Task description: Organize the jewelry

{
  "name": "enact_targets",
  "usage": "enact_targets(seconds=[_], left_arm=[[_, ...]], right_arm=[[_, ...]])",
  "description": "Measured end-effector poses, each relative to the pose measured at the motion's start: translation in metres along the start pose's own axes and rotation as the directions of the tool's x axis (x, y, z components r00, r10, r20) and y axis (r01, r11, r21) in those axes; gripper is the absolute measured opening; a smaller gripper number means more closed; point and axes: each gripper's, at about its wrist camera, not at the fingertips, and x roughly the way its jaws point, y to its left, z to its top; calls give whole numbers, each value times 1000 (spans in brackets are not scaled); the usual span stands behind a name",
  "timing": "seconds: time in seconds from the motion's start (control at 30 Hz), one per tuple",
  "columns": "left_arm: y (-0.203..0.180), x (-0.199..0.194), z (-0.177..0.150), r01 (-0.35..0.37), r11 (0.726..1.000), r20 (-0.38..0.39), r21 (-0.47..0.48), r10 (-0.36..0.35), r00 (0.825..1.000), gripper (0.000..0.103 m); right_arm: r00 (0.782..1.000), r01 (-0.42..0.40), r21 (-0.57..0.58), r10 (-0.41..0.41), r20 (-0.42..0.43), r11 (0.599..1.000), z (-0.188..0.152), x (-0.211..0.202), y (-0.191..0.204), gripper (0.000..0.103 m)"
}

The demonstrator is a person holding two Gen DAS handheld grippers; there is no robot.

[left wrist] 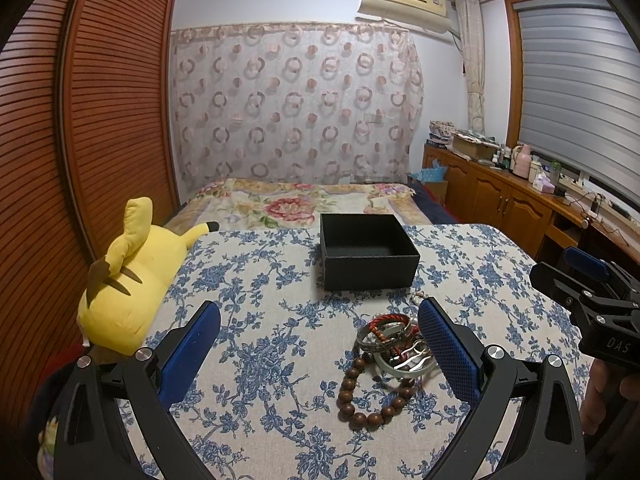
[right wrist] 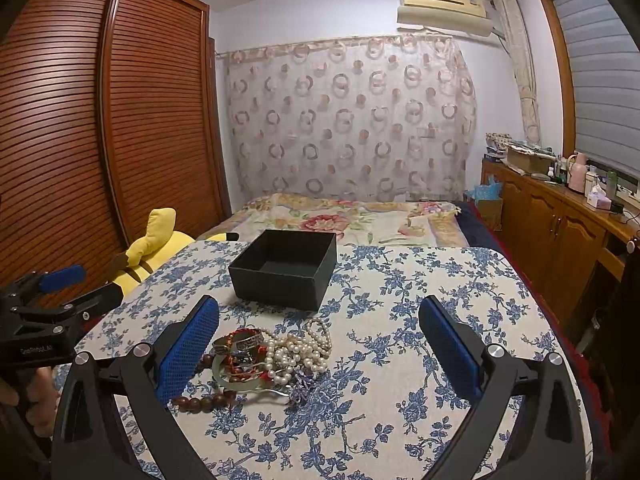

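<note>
A pile of jewelry lies on the floral tablecloth: a brown wooden bead bracelet [left wrist: 372, 396], silver and red bangles [left wrist: 390, 334], and in the right wrist view a pearl necklace [right wrist: 298, 350] beside the bangles [right wrist: 240, 346]. An open, empty black box [left wrist: 368, 250] stands behind the pile; it also shows in the right wrist view [right wrist: 286, 268]. My left gripper [left wrist: 320, 320] is open, above the table, the pile near its right finger. My right gripper [right wrist: 320, 320] is open, hovering over the pile, empty. Each gripper shows at the other view's edge.
A yellow plush toy [left wrist: 124, 280] lies at the table's left edge. A bed [left wrist: 300, 204] is behind the table, a wooden wardrobe [left wrist: 80, 120] at left, a cluttered wooden cabinet [left wrist: 500, 188] along the right wall.
</note>
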Motion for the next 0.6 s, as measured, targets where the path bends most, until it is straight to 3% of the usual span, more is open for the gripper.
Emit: enact_targets(seconds=[0.6], left_arm=[[-1, -3, 4, 0, 1000, 0, 0, 0, 1000, 96]], right_arm=[[1000, -1, 1, 1, -1, 1000, 0, 0, 0, 101]])
